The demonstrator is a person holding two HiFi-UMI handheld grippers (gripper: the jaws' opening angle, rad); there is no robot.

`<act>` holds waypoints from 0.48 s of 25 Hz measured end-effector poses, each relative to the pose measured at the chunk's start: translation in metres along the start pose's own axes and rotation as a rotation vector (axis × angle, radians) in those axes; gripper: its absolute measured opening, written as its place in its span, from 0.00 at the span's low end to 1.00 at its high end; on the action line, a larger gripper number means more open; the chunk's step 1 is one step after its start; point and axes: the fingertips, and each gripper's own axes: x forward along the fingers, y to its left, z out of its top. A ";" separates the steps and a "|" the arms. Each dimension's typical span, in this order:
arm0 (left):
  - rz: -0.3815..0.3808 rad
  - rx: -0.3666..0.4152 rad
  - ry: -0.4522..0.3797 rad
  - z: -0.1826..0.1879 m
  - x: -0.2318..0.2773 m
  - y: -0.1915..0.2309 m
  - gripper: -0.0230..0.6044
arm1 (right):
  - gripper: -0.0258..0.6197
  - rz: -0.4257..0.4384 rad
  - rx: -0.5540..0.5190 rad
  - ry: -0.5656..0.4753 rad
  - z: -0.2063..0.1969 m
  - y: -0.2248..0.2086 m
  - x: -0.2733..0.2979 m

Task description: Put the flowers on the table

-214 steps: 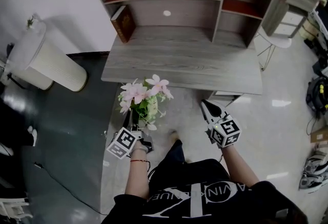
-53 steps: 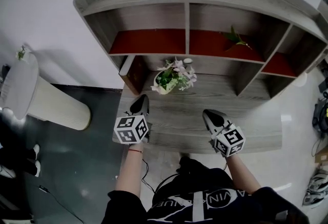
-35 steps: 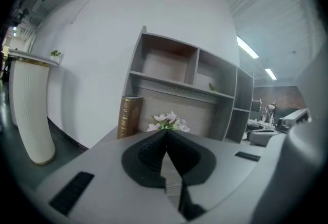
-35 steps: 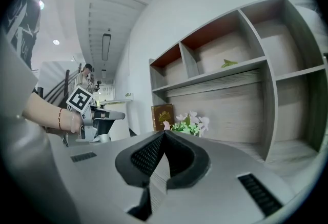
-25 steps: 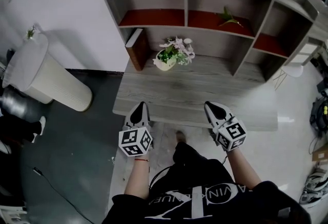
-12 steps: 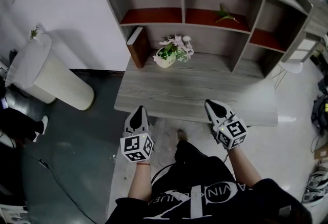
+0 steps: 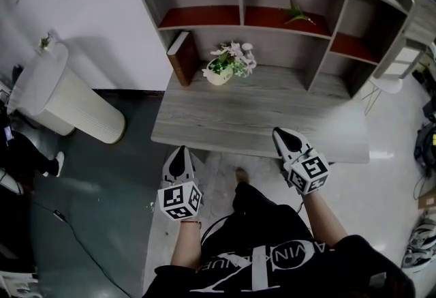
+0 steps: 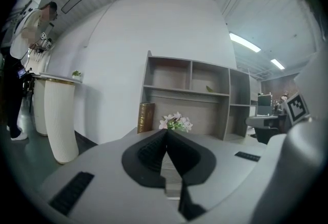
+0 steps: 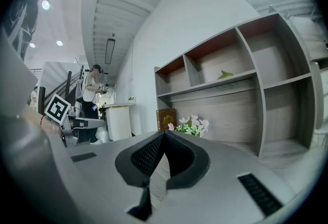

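Flowers: we see the small pot of pink-and-white flowers (image 7: 228, 63) standing upright on the grey wooden table (image 7: 259, 123). It sits towards the back, just beside a brown book (image 7: 182, 58) leaning under the shelf unit (image 7: 354, 10).
Left gripper: the left gripper (image 7: 180, 155) has its jaws pressed together on nothing. It hangs off the table's near edge, well apart from the flowers.
Right gripper: the right gripper (image 7: 281, 134) is likewise closed and empty, its tip at the near edge.
Surroundings: a white ribbed pedestal (image 7: 68, 102) stands left of the table, and a green sprig (image 7: 296, 13) lies on an upper shelf.
Progress: we judge the flowers already lie as the task wants (who set them there, one moment cannot tell us). With neither gripper carrying anything, we see nothing left to do.
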 end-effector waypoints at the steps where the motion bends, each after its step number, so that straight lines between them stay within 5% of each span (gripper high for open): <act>1: 0.000 0.002 0.000 0.000 -0.001 -0.001 0.04 | 0.05 0.000 0.001 0.000 -0.001 0.000 -0.001; 12: -0.007 0.007 0.021 -0.009 -0.007 -0.008 0.04 | 0.05 0.008 0.005 0.006 -0.006 0.005 -0.008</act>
